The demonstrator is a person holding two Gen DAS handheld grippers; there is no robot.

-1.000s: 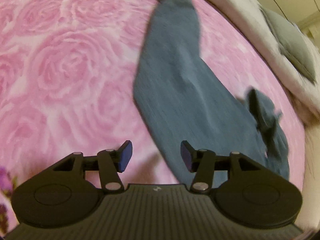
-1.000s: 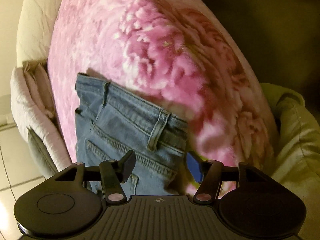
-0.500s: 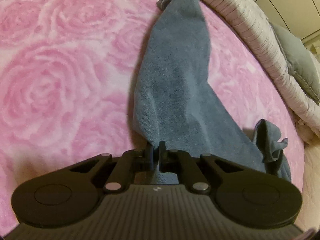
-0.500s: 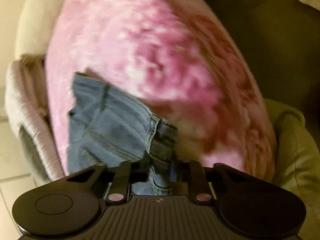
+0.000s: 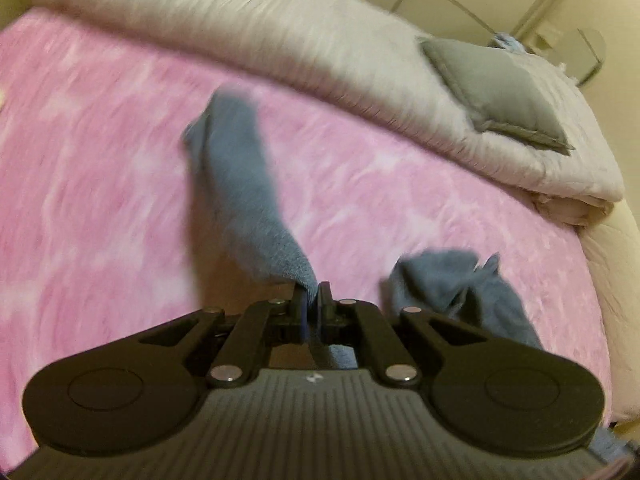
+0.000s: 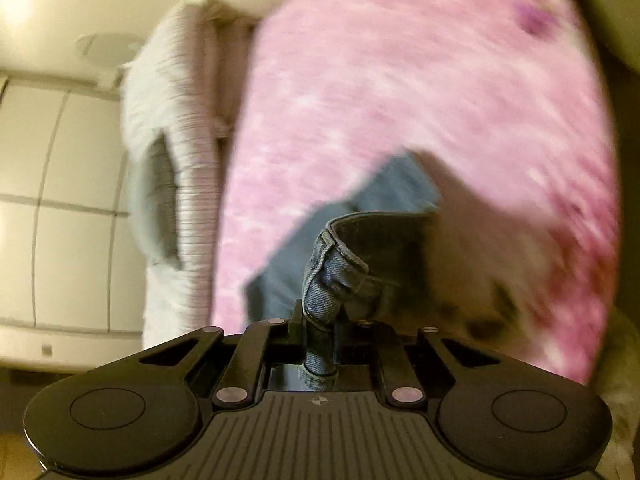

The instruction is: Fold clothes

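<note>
- Jeans (image 6: 320,292) are pinched at the waistband by the right tool (image 6: 318,320); thick denim might slip out.
- Left tool (image 5: 312,300) is clamped on a thin edge of the leg (image 5: 244,184), which could pull free above the bed (image 5: 100,140).

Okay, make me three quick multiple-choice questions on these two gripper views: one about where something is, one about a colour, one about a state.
1. Where does the grey cushion lie?
A. on the folded pale quilt
B. on the jeans
C. on the floor

2. What colour is the blanket under the jeans?
A. green
B. pink
C. white

3. How is the right gripper?
A. wide open
B. shut on nothing
C. shut on the jeans

Answers:
1 A, the cushion rests on the quilt at the blanket's far edge.
2 B, pink fabric spreads under the denim.
3 C, its fingers pinch a denim edge; the left gripper likewise grips the jeans.
</note>
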